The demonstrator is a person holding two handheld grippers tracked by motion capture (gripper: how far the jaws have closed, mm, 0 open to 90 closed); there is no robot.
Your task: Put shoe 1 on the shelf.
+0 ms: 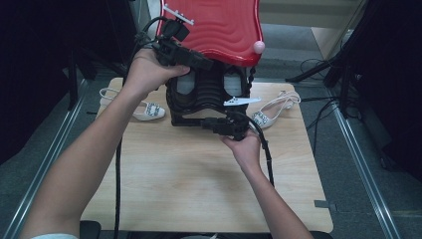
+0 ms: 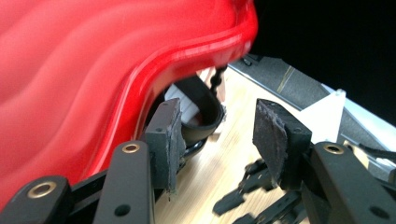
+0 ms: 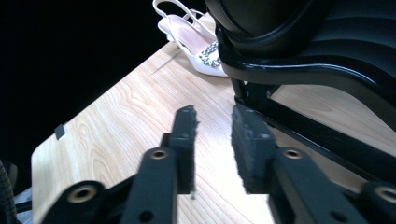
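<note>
Tabletop (image 1: pixel 199 184) of pale wood, dark room around — both tongs (image 2: pixel 217 135) (image 3: pixel 214 140) released, empty.

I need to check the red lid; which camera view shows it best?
The high view: the red lid shows whole, raised above the black rack. The left gripper view shows its curved edge close; the right gripper view shows the rack's frame instead.

Wooden table (image 1: pixel 199 184) with black stand (image 1: pixel 209 97), two white shoes (image 1: pixel 149 109)

High overview; close jaw-level views sharing table (image 1: pixel 199 189)
</note>
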